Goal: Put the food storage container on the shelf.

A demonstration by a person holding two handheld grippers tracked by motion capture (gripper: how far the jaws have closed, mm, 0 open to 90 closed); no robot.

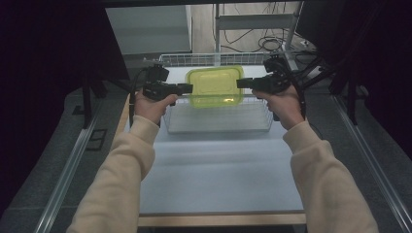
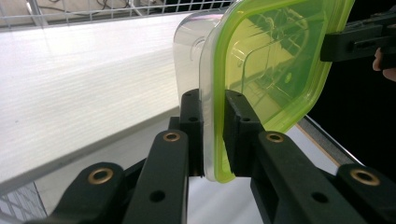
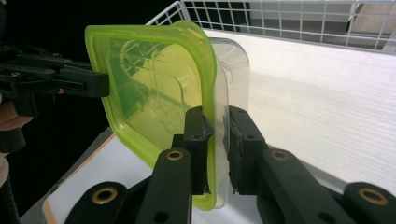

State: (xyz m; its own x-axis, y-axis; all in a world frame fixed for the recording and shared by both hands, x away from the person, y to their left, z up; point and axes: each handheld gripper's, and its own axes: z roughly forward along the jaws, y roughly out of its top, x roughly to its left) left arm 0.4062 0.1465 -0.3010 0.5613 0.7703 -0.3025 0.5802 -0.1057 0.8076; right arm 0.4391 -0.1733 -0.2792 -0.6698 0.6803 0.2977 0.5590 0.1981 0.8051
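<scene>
The box was a clear plastic container, rounded-square in outline, capped by a translucent lime-green lid with a raised rim and a stepped inner panel. Light passing through the lid showed the tub beneath as a paler, colourless shell with soft corners. The lid sat flush on the tub all round, as far as the gripper views showed.

The box was held in the air between the two grippers, above the near part of a white wire basket whose floor was a ribbed white sheet. In the high view it hung roughly level, lid up.

The left gripper was clamped on the box's edge: one black jaw pressed the clear tub side, the other the green lid, with the rim pinched between them. The right gripper gripped the opposite edge the same way, one pad on the lid, one on the tub wall. The jaws were matte black plastic with brass-coloured pivot bushings.

The basket stood at the far end of a pale, smooth table top with a wooden front edge. The person's sleeves were cream-coloured knit fabric.
</scene>
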